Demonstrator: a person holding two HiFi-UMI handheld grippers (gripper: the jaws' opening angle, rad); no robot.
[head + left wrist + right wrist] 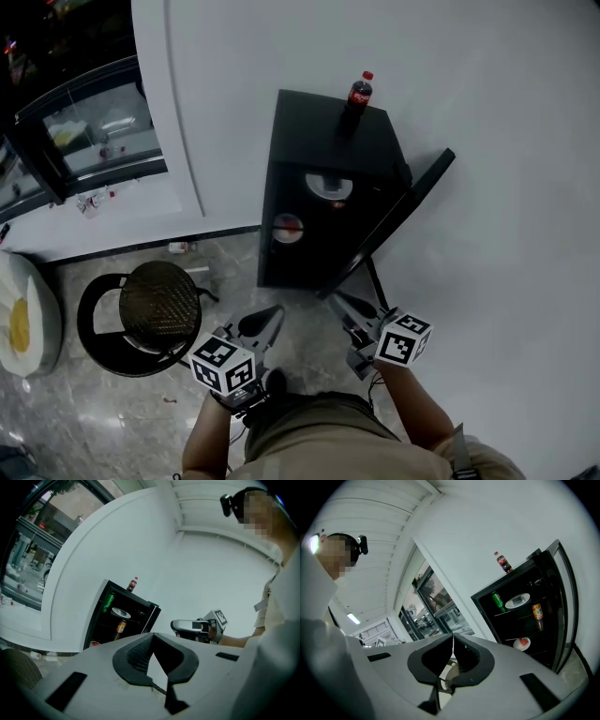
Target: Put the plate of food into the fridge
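The person's left gripper [272, 317] and right gripper [342, 305] are hanging side by side over the marble floor [309, 342], both pointing at the fridge [375, 150]. In each gripper's own view the pads are meeting at the tips, clenched on nothing. A round black stool [155, 309] is standing to the left. Farther off, the fridge door [398, 216] is swinging wide open to the right. Inside, an upper plate [328, 186] is sitting on one shelf and a lower plate [288, 228] with red food beneath it. The gripper views are revealing a green can [498, 601] and an orange drink [537, 611], which the head view is missing. A cola bottle [359, 94] is standing on top of the fridge.
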